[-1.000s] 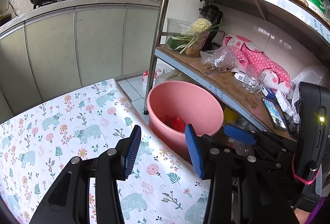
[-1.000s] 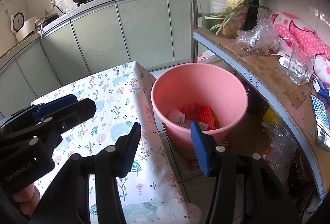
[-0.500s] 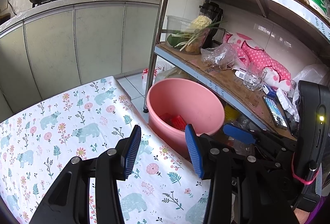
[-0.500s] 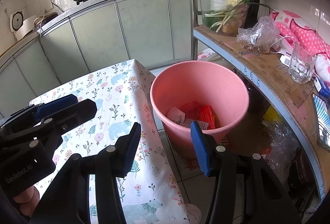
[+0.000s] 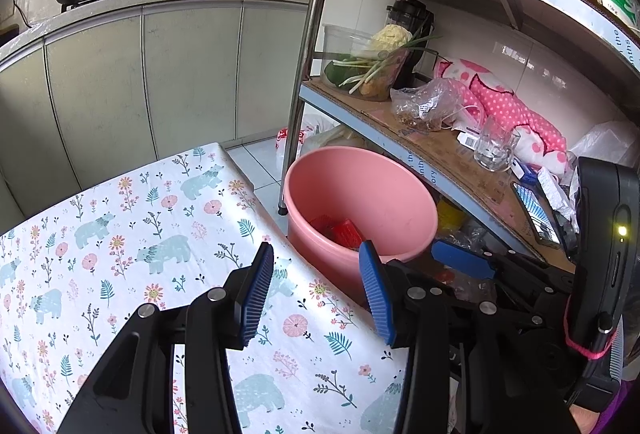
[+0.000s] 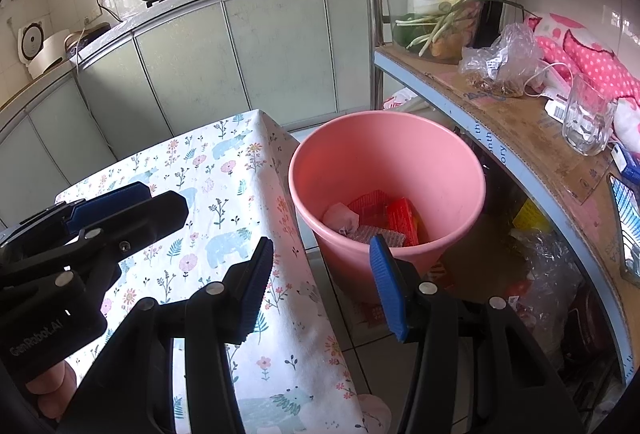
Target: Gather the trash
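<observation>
A pink bucket stands on the floor between the table and a metal shelf rack. Inside it lie red wrappers and a crumpled white piece. My left gripper is open and empty above the table's right edge, near the bucket. My right gripper is open and empty, hovering over the table's edge and the bucket's near rim. The left gripper also shows in the right wrist view, at the left over the table.
The table carries a floral bear-print cloth. The shelf rack holds vegetables, a plastic bag, a glass and a pink dotted cloth. Kitchen cabinets with woks stand behind.
Both grippers have drawn back slightly and risen a little; the bucket looks marginally farther. Both stay open and empty.
</observation>
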